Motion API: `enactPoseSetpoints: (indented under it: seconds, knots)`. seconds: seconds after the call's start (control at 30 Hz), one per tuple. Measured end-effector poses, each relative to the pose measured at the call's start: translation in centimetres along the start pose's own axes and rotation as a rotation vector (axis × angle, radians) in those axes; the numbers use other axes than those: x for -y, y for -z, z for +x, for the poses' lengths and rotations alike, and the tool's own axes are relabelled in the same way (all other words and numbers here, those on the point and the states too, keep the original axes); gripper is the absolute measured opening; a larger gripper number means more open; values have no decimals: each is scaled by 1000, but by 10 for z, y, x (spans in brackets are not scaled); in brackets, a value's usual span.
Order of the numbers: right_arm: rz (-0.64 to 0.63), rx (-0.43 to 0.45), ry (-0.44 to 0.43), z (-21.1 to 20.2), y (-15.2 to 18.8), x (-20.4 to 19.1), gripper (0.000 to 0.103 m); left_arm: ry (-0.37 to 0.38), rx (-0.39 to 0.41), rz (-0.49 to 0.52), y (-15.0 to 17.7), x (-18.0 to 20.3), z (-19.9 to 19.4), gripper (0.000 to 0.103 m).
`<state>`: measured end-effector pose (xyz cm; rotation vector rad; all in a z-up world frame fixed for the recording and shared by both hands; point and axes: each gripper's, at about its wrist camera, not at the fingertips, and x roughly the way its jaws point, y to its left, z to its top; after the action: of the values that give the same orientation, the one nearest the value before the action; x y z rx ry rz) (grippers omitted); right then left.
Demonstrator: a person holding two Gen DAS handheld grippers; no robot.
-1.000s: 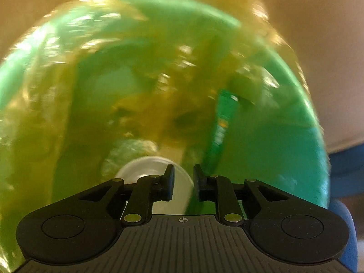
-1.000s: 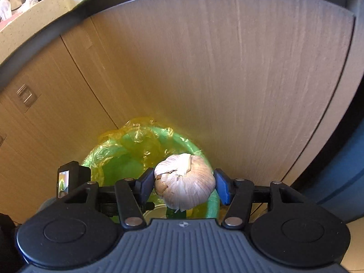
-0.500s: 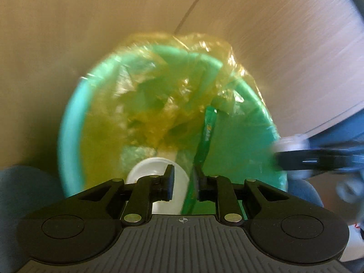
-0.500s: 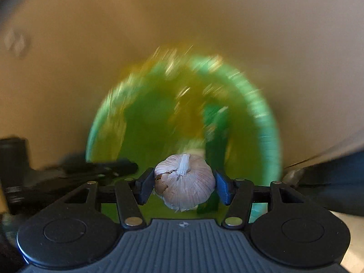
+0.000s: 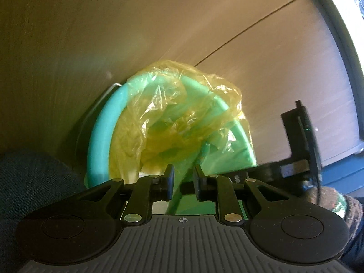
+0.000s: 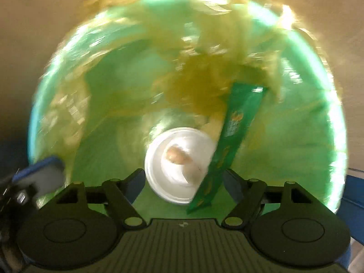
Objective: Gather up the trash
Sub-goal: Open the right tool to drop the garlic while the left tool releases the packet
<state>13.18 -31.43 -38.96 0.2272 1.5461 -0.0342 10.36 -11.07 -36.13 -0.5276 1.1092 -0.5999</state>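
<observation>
Round green plastic bin – smooth, slight sheen. Thin yellow translucent plastic liner – crinkled, glossy. Flat green printed wrapper, looks like film. White cup, smooth, plastic or paper unclear. Beige woodgrain cabinet panel, matt. Both grippers – matt black plastic, ribbed housing.

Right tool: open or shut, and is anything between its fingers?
Open. The right tool has just been opening over the green bin; nothing sits between its fingers, and a pale lump lies in the white cup below.
</observation>
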Motion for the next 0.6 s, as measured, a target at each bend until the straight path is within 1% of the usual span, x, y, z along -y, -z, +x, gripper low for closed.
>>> enactPoseSetpoints:
  seconds: [0.13, 0.17, 0.23, 0.27, 0.3, 0.33, 0.37, 0.47, 0.6]
  knots:
    - [65, 11, 78, 16, -12, 7, 76, 28, 7, -17, -1, -4, 0, 21]
    - [75, 18, 101, 20, -15, 10, 72, 32, 10, -21, -1, -4, -1, 21]
    - [85, 24, 136, 29, -21, 13, 49, 36, 13, -24, 0, -5, -1, 21]
    - [88, 19, 147, 31, -23, 15, 20, 36, 13, -24, 0, -5, -2, 21]
    - [90, 6, 149, 31, -23, 17, 6, 36, 14, -24, 0, -5, -2, 21]
    - [90, 1, 136, 28, -22, 18, 6, 37, 15, -24, 1, -5, -3, 21]
    - [86, 16, 123, 21, -20, 16, 5, 39, 17, -24, 1, -5, -3, 21]
    - [52, 86, 93, -11, -12, 15, 3, 42, 17, -26, 2, -6, -3, 21]
    - [64, 168, 24, -51, -10, 17, 3, 44, 17, -26, 3, -6, -3, 21]
